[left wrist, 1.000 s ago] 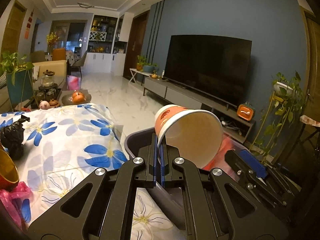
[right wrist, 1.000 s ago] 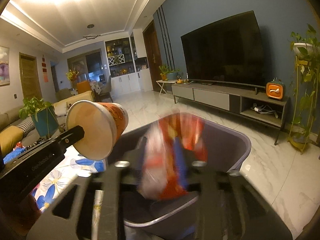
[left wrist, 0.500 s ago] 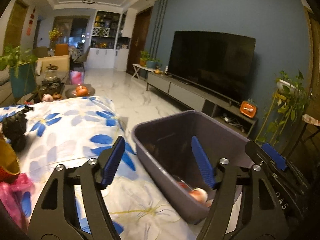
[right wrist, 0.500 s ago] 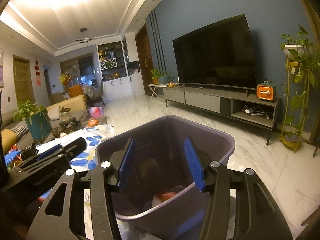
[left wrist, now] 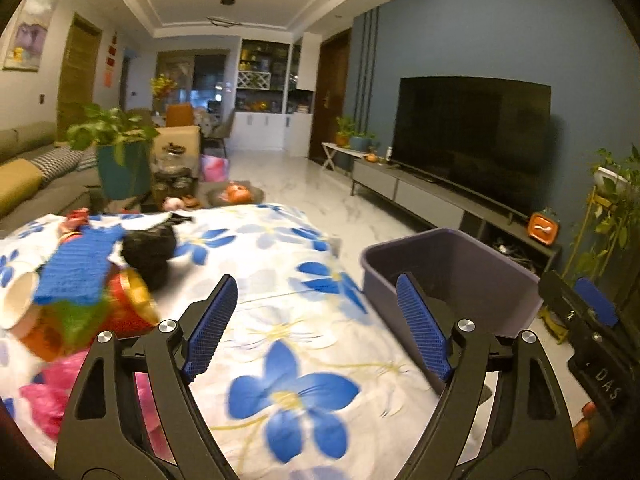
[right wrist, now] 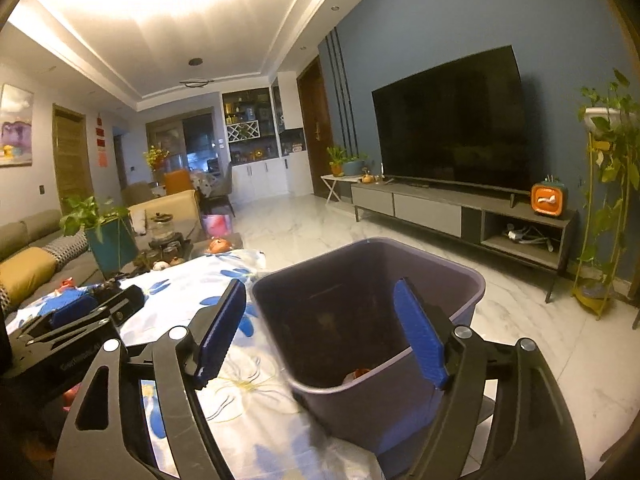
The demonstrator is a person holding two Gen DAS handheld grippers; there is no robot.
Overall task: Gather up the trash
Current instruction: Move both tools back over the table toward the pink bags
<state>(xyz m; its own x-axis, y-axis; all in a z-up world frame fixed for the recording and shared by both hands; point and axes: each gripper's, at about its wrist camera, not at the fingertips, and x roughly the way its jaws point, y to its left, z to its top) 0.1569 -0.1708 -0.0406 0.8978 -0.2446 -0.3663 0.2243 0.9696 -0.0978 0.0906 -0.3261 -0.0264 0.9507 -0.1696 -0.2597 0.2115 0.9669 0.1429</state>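
Observation:
A purple-grey trash bin (right wrist: 440,280) stands at the right edge of the table with the blue-flower cloth (left wrist: 280,320); trash (right wrist: 358,374) lies at its bottom. My right gripper (right wrist: 320,332) is open and empty, held over the bin's near rim. My left gripper (left wrist: 316,324) is open and empty above the cloth, left of the bin (left wrist: 452,264). Left on the table lie a red and gold cup (left wrist: 128,300), a white paper cup (left wrist: 16,304), a black crumpled thing (left wrist: 150,246) and a pink bag (left wrist: 44,396). The left gripper also shows in the right wrist view (right wrist: 76,320).
A TV (right wrist: 452,120) on a low grey console (right wrist: 460,212) stands along the blue wall. A plant stand (right wrist: 604,200) is at the far right. A sofa (left wrist: 24,184), a teal plant pot (left wrist: 120,168) and a tea table lie beyond the table. Marble floor surrounds the bin.
One second ago my left gripper held a paper cup and my right a wrapper over the bin. Both opened and dropped them in. The left gripper has since swung left over the table.

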